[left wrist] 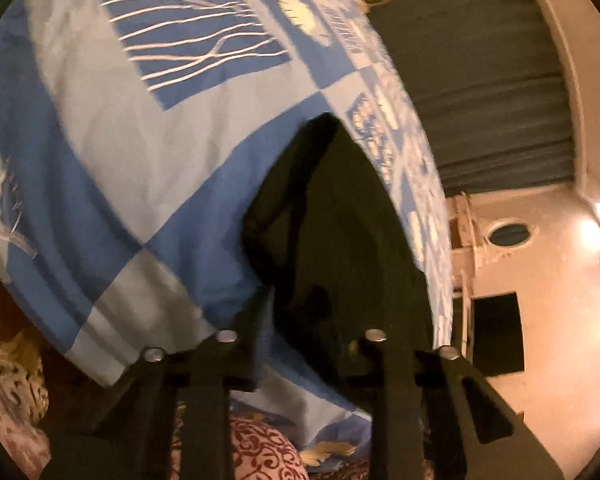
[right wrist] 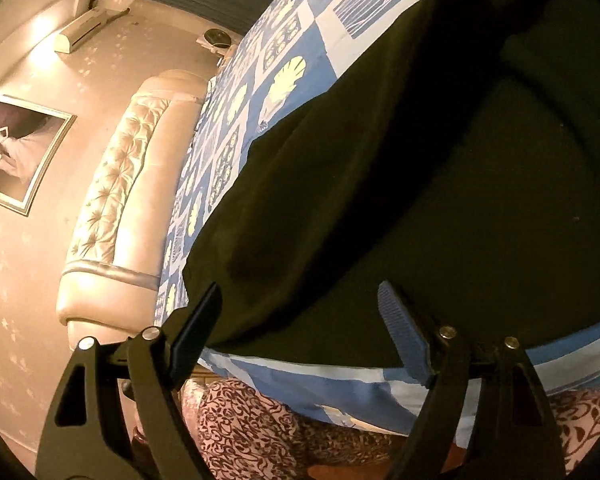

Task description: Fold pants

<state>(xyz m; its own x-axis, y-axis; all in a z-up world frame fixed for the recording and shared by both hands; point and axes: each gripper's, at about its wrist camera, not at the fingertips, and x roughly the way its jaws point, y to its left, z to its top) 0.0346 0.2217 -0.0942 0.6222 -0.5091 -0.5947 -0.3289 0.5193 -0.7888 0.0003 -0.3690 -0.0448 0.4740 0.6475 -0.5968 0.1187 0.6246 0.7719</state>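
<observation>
Dark pants (left wrist: 332, 220) lie spread on a bed with a blue-and-white patterned sheet (left wrist: 140, 140). In the left wrist view my left gripper (left wrist: 312, 312) has its jaws narrowed on a bunched edge of the pants; its right finger blends into the dark cloth. In the right wrist view the pants (right wrist: 420, 200) cover most of the sheet (right wrist: 292, 52). There my right gripper (right wrist: 300, 312) stands wide open at the near hem. The cloth lies between its fingers (right wrist: 400, 332) and the pads do not press on it.
A padded cream headboard (right wrist: 112, 200) runs along the bed's far side, under a framed picture (right wrist: 16, 152) and a wall air conditioner (right wrist: 84, 32). A dark curtain (left wrist: 480, 80) hangs past the bed's edge. The person's red-patterned clothing (right wrist: 252, 420) shows below the grippers.
</observation>
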